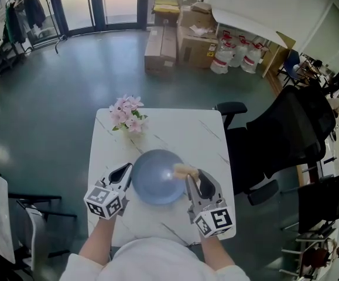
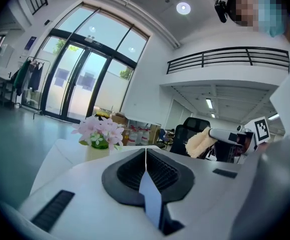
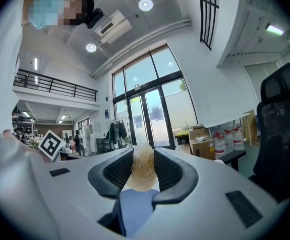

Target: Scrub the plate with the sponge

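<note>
My right tongs (image 1: 190, 178) clamped on sponge (image 1: 182, 170) - sponge over plate (image 1: 154, 187) right part, pointing inward. Left tongs (image 1: 125, 171) shut, nothing between - at plate's left rim. Right does scrubbing.

Your head camera looks steeply down on the bench (image 1: 175, 127), left tongs (image 1: 124, 171) and right tongs (image 1: 194, 179). Each tongs camera sits close behind its jaws, facing level; both catch the glass doors (image 2: 77, 86).
</note>
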